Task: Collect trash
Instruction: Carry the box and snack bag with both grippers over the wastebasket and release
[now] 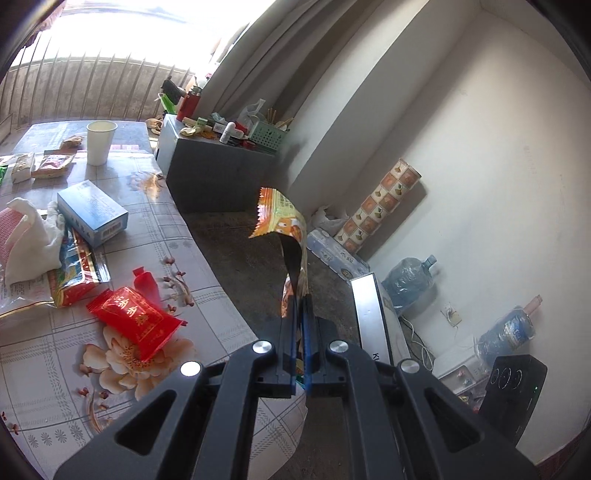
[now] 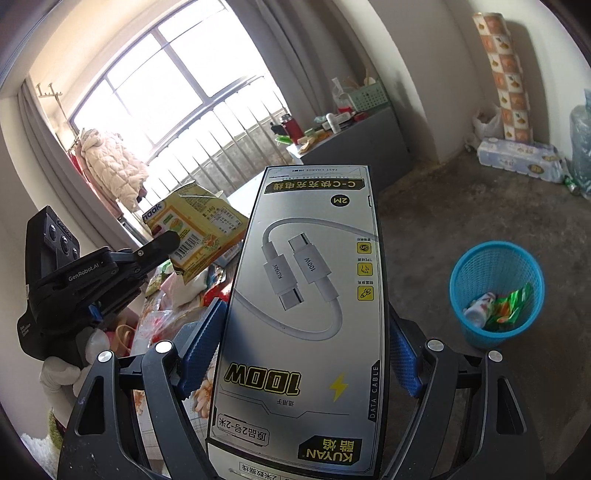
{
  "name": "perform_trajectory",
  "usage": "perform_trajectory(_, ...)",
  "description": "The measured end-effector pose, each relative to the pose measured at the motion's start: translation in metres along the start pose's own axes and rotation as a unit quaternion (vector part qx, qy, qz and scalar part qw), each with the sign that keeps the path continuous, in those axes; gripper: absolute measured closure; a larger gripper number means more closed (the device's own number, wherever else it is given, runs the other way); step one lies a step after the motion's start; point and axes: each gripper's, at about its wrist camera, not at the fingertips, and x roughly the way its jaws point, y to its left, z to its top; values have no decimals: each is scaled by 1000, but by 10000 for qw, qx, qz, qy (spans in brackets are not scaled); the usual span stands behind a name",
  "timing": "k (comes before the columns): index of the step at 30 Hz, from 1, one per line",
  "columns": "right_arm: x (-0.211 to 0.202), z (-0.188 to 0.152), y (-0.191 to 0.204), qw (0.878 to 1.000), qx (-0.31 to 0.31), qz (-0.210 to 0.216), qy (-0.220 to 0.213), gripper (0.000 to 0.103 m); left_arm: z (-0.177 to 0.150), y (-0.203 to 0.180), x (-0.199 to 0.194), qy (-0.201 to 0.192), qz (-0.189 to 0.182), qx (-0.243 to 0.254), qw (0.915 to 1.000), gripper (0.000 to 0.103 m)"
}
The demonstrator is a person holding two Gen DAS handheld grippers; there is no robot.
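Left hand-held gripper (image 1: 300, 306) clamped, right (image 2: 306, 332) wide

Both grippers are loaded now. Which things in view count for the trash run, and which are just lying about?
In play:
- yellow snack wrapper, pinched in the left gripper
- cable box, clamped in the right gripper
- blue bin, already holding trash
- red packet, loose on the table

Lying about:
- paper cup
- water jug
- patterned roll

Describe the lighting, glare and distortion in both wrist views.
Left wrist view: window blown out to white, table edge bowed by the fisheye, snack wrapper backlit but sharp. Right wrist view: bright window again, soft sheen on the cable box, wastebasket evenly lit.
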Motion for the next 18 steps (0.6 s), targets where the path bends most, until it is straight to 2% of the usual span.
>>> perform_trajectory(13,-7,3,-80,9938,995,-455,-176,28,-10,-55,94,788,-117,538,9954,101)
perform_trajectory(18,-7,-2,-113,9873,1439,-639,-197,28,-15,-67,136,1209,29,710,9901,101)
